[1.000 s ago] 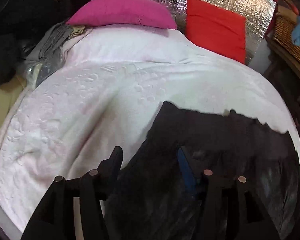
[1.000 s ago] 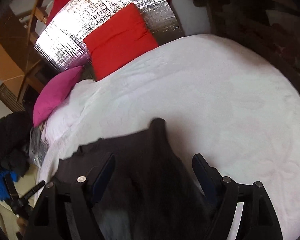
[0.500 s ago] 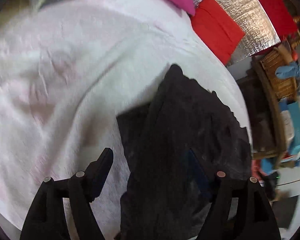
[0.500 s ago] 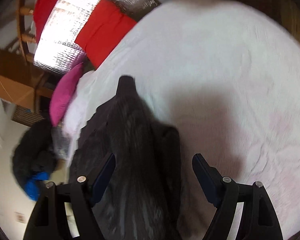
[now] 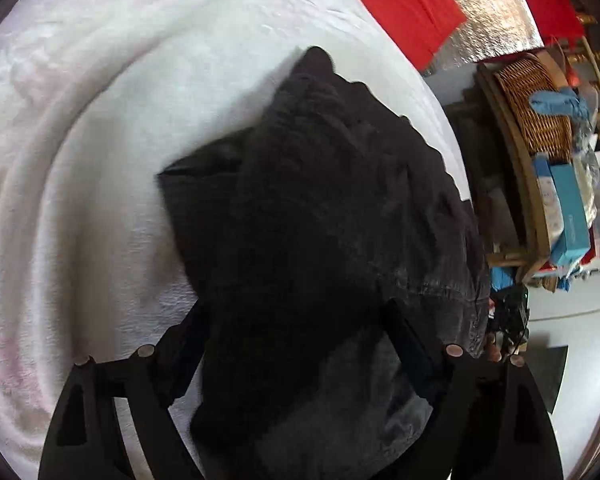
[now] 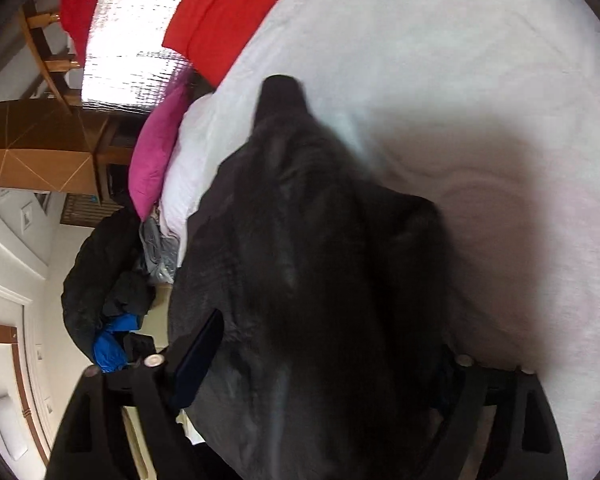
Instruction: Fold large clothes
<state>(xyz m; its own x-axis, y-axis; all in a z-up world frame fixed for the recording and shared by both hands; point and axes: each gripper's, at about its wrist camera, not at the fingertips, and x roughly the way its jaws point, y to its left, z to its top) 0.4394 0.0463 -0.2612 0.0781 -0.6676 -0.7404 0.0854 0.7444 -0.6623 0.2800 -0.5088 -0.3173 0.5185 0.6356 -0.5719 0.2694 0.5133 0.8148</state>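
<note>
A large black garment (image 5: 320,200) lies bunched on the white bed cover (image 5: 100,160), one narrow end pointing toward the pillows. My left gripper (image 5: 300,344) hangs low over its near part with jaws opening; the cloth fills the gap between the wide-set fingers, and the pads do not pinch it. In the right wrist view the same garment (image 6: 300,240) spreads under my right gripper (image 6: 324,360), whose jaws are also opening. Cloth lies between them and drapes over the right finger, hiding its pad.
A red cushion (image 5: 404,4) and a silver foil panel (image 5: 492,4) stand at the bed's head, beside a pink pillow (image 6: 156,152). A wicker basket (image 5: 532,104) and blue boxes (image 5: 568,216) crowd one side. Dark clothes (image 6: 96,276) are piled off the other side.
Both grippers have sunk toward the bed and tipped downward. The black garment has come down and gathered into a heap under them. The left jaws stand much wider than before.
</note>
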